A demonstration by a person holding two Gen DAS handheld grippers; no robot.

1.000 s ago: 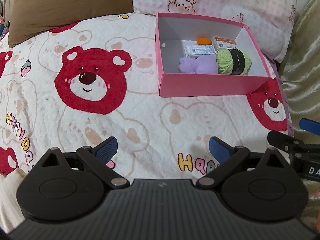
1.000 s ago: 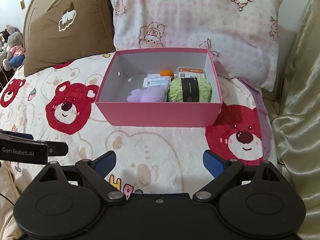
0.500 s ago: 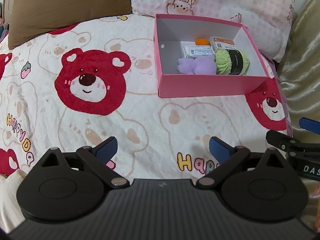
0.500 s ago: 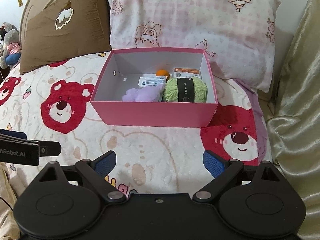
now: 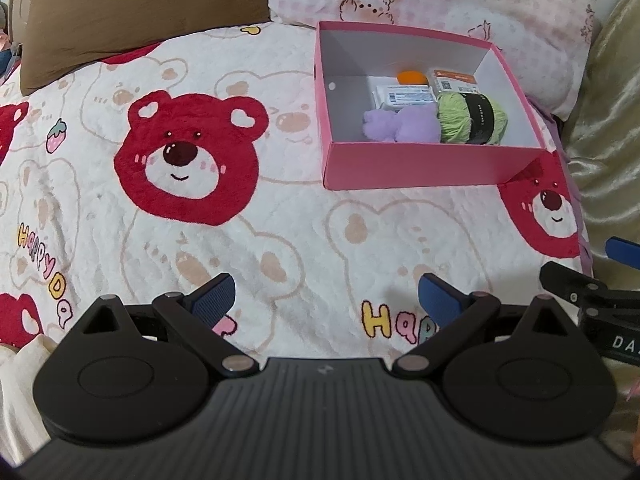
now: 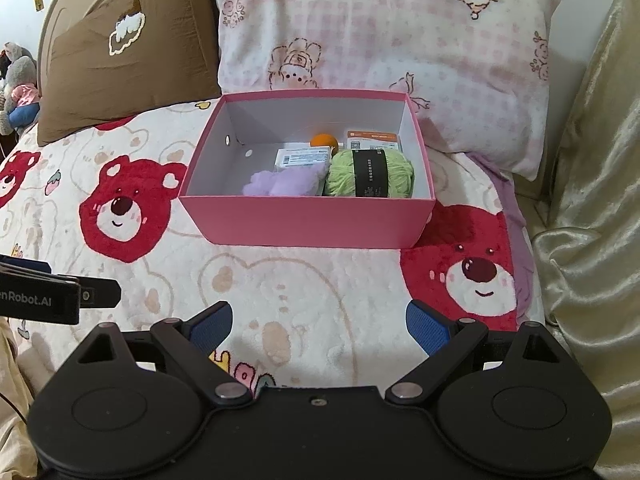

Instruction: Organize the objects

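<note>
Holding nothing, your left gripper (image 5: 326,300) and right gripper (image 6: 319,324) both hang wide open over the bear blanket (image 6: 280,280). Farther ahead sits the pink box (image 6: 308,220). Inside it lie a green yarn ball (image 6: 370,174), a purple fluffy thing (image 6: 286,183), a white packet (image 6: 302,157), an orange ball (image 6: 323,140) and a small card (image 6: 373,140). Pillows (image 6: 380,40) lean behind.
</note>
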